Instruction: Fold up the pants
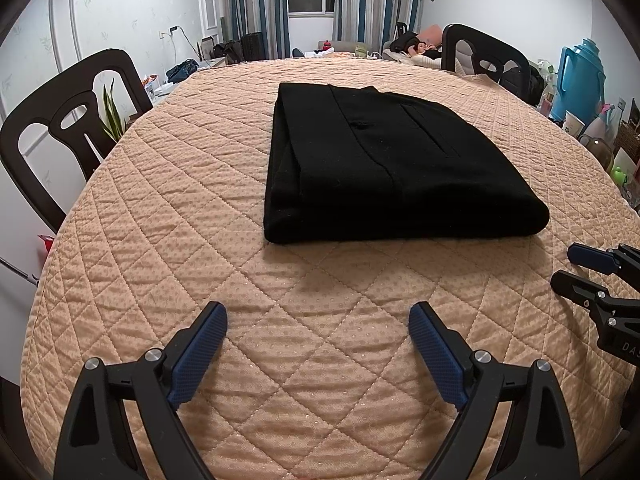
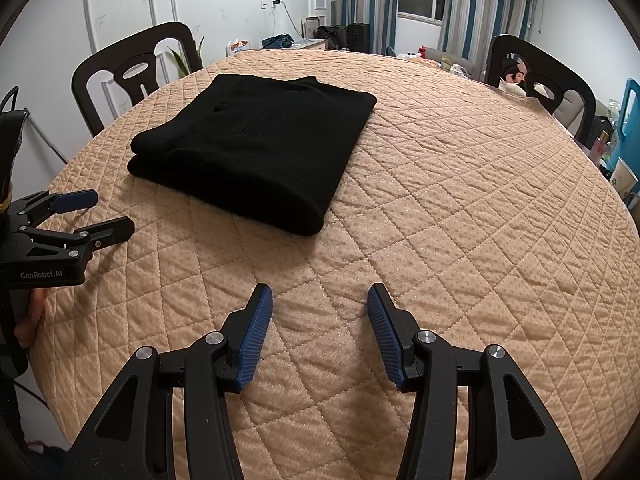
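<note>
Pants (image 1: 396,164) folded, edges squared; left tongs (image 1: 318,316), right tongs (image 2: 320,296) gaping, empty, near table edge.

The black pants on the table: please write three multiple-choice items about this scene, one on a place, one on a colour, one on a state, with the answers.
1. Where do the pants lie?
A. on the quilted table cover
B. on a chair seat
C. between the right tongs' fingers

2. What colour are the pads on the tongs' fingers?
A. red
B. blue
C. white

3. In what state are the pants?
A. spread out flat at full length
B. hanging over the table edge
C. folded into a compact stack

Answers:
1 A, they rest on the table cover, apart from the left tongs and right tongs.
2 B, the pads are blue.
3 C, layered edges show at the side.
</note>
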Demonstrator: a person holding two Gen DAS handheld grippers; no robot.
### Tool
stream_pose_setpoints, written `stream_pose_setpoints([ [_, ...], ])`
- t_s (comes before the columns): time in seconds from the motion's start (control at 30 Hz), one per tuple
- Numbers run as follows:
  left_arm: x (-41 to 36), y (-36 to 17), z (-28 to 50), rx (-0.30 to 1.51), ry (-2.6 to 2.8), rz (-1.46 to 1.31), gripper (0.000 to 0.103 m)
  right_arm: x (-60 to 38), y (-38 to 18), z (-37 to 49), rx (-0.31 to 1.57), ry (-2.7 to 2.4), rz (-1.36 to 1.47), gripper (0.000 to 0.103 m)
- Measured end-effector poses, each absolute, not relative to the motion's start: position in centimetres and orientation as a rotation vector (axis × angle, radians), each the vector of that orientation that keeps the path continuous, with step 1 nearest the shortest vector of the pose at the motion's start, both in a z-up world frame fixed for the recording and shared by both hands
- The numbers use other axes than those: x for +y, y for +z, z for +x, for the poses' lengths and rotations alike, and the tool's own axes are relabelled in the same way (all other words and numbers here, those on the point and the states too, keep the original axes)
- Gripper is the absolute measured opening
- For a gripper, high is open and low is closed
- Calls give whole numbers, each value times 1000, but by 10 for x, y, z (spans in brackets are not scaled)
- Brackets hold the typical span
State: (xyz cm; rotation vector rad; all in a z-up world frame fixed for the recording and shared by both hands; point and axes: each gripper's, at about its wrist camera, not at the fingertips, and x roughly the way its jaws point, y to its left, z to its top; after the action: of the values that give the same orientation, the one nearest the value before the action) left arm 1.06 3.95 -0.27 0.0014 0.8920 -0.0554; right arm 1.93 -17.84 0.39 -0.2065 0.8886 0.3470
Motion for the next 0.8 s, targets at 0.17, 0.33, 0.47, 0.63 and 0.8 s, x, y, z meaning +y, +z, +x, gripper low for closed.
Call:
stream_pose_setpoints([
  [0.17,40,-3,11,892,-56,2,94,-178,4,19,889,347,-206,51],
  [0.33,40,-3,11,893,-55,2,95,-178,4,19,889,347,-207,51],
  [0.47,41,-4,9,895,-50,-1,96,-178,4,19,889,347,-206,51],
  [0.63,41,-4,8,896,-49,-1,96,-178,4,19,889,347,-206,51],
  [0.8,41,-4,9,895,-50,-2,96,-178,4,20,889,347,-206,51],
])
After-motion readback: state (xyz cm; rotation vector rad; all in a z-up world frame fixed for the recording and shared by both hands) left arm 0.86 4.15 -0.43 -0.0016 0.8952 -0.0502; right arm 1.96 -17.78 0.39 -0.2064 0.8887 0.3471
